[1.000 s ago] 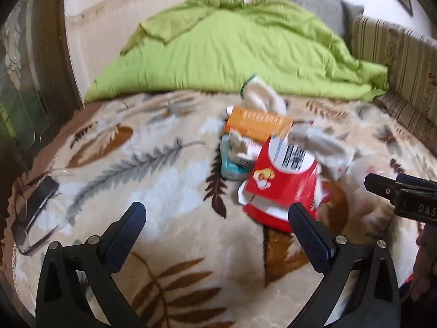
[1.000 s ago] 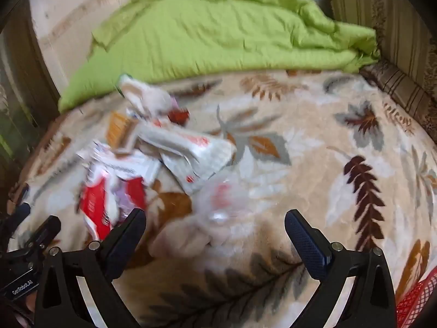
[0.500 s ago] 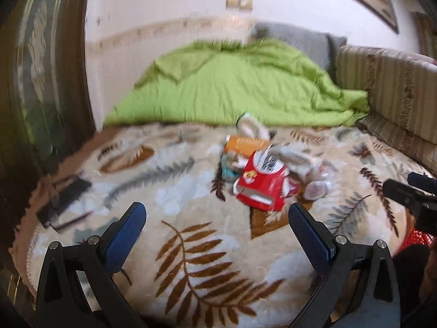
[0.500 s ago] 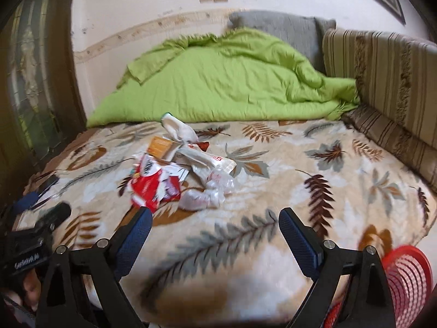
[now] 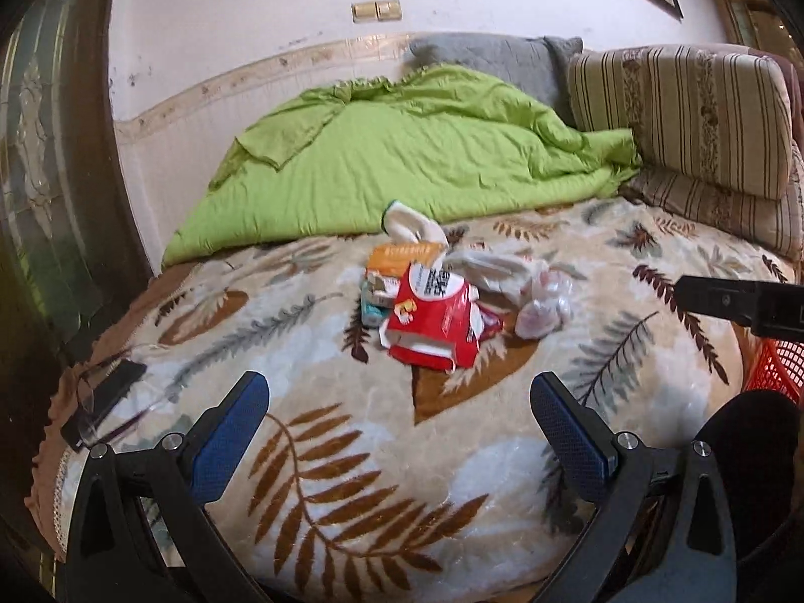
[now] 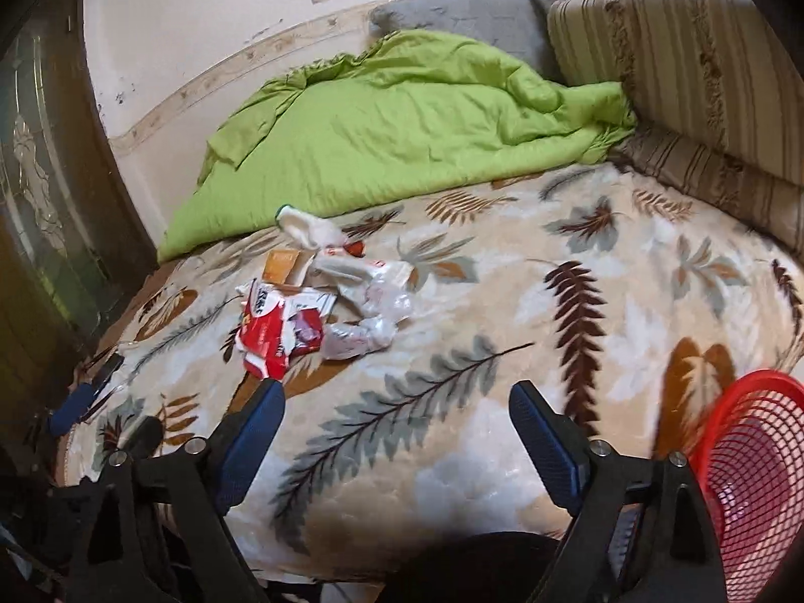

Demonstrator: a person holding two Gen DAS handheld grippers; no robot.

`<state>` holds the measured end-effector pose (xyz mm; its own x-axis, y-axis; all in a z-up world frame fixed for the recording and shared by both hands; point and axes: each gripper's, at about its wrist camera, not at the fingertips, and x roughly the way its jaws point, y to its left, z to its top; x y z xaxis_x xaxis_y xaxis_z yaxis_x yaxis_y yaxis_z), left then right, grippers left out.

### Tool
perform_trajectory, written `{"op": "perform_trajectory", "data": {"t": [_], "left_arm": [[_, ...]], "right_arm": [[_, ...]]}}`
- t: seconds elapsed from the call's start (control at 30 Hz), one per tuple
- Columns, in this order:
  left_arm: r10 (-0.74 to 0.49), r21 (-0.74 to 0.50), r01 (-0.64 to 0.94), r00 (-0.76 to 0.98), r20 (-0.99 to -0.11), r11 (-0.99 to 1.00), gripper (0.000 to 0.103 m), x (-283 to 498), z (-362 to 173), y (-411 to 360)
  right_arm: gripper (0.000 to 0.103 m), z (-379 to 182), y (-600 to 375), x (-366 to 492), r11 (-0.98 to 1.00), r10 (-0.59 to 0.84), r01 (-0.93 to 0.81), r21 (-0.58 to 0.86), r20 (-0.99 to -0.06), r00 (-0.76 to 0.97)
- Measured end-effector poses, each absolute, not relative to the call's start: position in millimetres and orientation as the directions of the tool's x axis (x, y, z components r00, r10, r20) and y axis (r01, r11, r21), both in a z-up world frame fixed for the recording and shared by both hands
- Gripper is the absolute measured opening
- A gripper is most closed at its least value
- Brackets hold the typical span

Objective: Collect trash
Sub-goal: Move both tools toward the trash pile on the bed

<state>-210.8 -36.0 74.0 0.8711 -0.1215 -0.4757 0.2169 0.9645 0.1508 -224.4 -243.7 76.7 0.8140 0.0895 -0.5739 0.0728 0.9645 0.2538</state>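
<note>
A heap of trash lies mid-bed on the leaf-patterned blanket (image 5: 352, 452): a red-and-white packet (image 5: 432, 321), an orange carton (image 5: 402, 256), crumpled clear plastic (image 5: 545, 301) and white wrappers (image 5: 412, 223). In the right wrist view the same heap shows as the red packet (image 6: 271, 331), the clear plastic (image 6: 372, 336) and the orange carton (image 6: 284, 264). My left gripper (image 5: 399, 417) stands open, well short of the heap, nothing between its fingers. My right gripper (image 6: 397, 427) is open and empty too, near the bed's front edge. A red mesh basket (image 6: 748, 457) sits at the lower right.
A green quilt (image 5: 412, 151) is bunched at the back against the wall, with a grey pillow (image 5: 492, 55) and striped cushions (image 5: 693, 115) at the right. A phone and glasses (image 5: 100, 402) lie at the bed's left edge. A dark wooden door frame stands at left.
Both grippers have pulled back from the trash heap, which now sits farther off and smaller. The red basket has come into the right wrist view. Both stayed open.
</note>
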Motion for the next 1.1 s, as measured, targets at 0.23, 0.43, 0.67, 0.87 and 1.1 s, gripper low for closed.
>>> {"op": "perform_trajectory", "data": {"t": [0.23, 0.43, 0.67, 0.87, 1.1], "left_arm": [[-0.119, 0.141, 0.227, 0.837, -0.534, 0.964, 0.103, -193, 60, -37], [-0.119, 0.113, 0.217, 0.821, -0.558, 0.970, 0.103, -187, 57, -33], [-0.120, 0.110, 0.217, 0.820, -0.560, 0.970, 0.103, -188, 57, -30], [-0.122, 0.107, 0.218, 0.821, -0.558, 0.970, 0.103, -189, 58, -30], [-0.122, 0.108, 0.219, 0.819, -0.561, 0.970, 0.103, -190, 57, -31]], "right_arm": [[0.093, 78, -230, -225, 0.978, 0.090, 0.034, 0.208, -0.560, 0.824], [0.093, 76, -237, -221, 0.972, 0.097, 0.045, 0.229, -0.573, 0.814], [0.093, 75, -238, -221, 0.974, 0.097, 0.043, 0.224, -0.575, 0.812], [0.093, 75, -239, -223, 0.972, 0.095, 0.050, 0.232, -0.574, 0.814], [0.093, 75, -238, -225, 0.972, 0.091, 0.054, 0.230, -0.575, 0.813]]}}
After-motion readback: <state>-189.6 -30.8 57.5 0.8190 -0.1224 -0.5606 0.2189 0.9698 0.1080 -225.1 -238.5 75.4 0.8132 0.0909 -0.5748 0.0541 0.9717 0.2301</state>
